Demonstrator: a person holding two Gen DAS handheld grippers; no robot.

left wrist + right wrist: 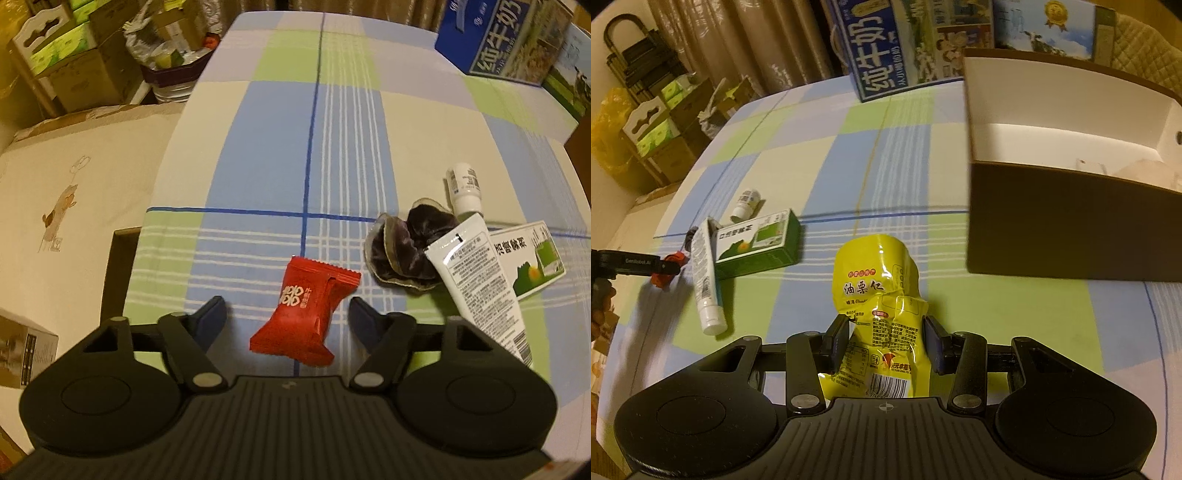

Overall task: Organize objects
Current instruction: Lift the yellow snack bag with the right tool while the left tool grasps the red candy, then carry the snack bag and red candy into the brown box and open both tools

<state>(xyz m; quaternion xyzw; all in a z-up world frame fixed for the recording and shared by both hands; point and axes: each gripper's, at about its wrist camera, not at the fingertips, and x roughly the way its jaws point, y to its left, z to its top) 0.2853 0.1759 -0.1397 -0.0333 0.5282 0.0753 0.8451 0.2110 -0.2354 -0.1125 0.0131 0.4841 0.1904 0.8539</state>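
Observation:
A red candy packet point(306, 314) lies on the checked cloth between the spread fingers of my left gripper point(288, 310), which is open, with a gap on each side of it. My right gripper point(886, 334) is shut on the lower half of a crinkled yellow snack bag point(879, 284). I cannot tell whether the bag touches the cloth. A dark box with a white inside point(1071, 229) stands open just ahead and to the right of the bag.
Right of the red packet lie a dark scrunchie point(406, 251), a white tube point(476, 284), a green-and-white carton point(532, 258) and a small white bottle point(463, 188). A blue milk case point(498, 37) stands at the far edge. Cardboard boxes point(74, 66) crowd the left, off the table.

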